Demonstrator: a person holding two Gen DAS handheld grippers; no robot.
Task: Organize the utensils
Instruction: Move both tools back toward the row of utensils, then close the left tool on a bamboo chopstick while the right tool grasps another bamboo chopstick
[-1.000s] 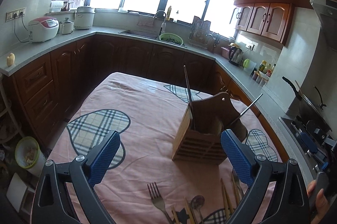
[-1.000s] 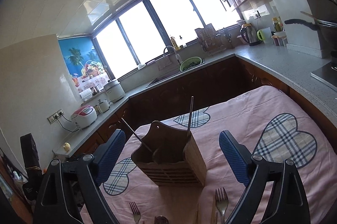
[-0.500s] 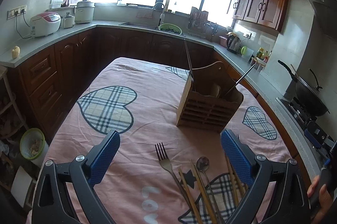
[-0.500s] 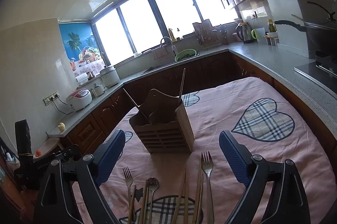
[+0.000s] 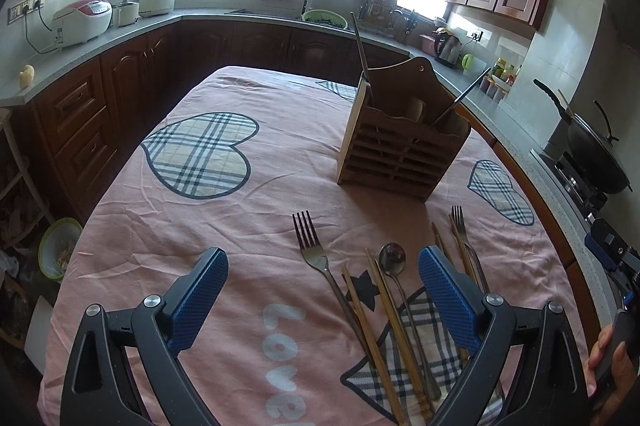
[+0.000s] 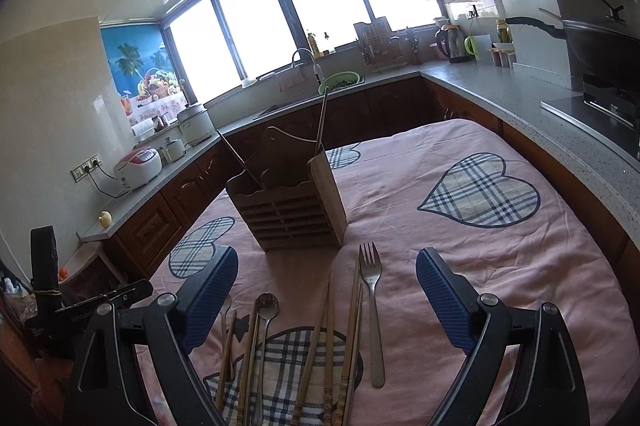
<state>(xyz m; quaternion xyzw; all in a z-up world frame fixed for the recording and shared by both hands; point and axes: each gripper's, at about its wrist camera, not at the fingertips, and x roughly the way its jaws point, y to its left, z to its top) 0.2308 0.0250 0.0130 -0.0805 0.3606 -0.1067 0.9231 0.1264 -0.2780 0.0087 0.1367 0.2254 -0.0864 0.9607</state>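
**Observer:** What's in front of you?

**Operator:** The table (image 5: pixel 168 234) under its pink heart cloth, with the wooden holder (image 5: pixel 400 146) standing upright past the middle; a chopstick or two lean out of it already. Nearer me the loose utensils lie in a row: chopsticks (image 6: pixel 320 338), two forks, the right-hand fork (image 6: pixel 372 290) and the left-hand fork (image 5: pixel 310 246), and a spoon (image 5: pixel 392 260).

**Observer:** Which way do they run?

**Operator:** Long axes toward the holder, tines and bowl at the far end, handles toward me.

**Observer:** And your tools?

**Operator:** My left tool (image 5: pixel 322 296) and right tool (image 6: pixel 326 290) both hang above the row with jaws spread wide, nothing between them.

**Observer:** Risks?

**Operator:** I'd guess the pieces lie so close that closing on one could catch its neighbour or roll the chopsticks. Flat metal on soft cloth may also slip the pads, and a careless drop-in could knock the holder.
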